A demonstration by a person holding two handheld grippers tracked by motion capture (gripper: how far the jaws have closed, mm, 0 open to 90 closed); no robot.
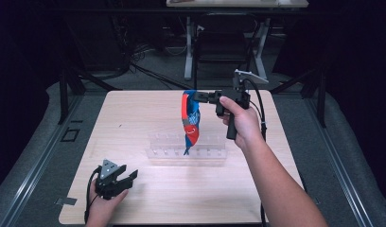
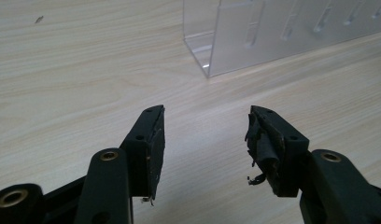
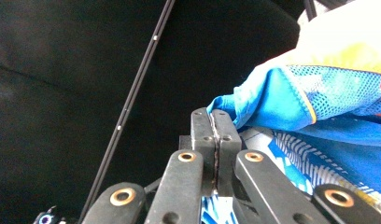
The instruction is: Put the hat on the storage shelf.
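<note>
While my right gripper is pinching the blue-and-red mesh garment dangling over the clear acrylic slotted rack, I am lowering its tip slowly, keeping my empty left gripper spread nearby.

A pale wooden desk carried 1 clear acrylic rack, lying directly on its bare top beyond the left gripper's parted fingers, well apart from them.
</note>
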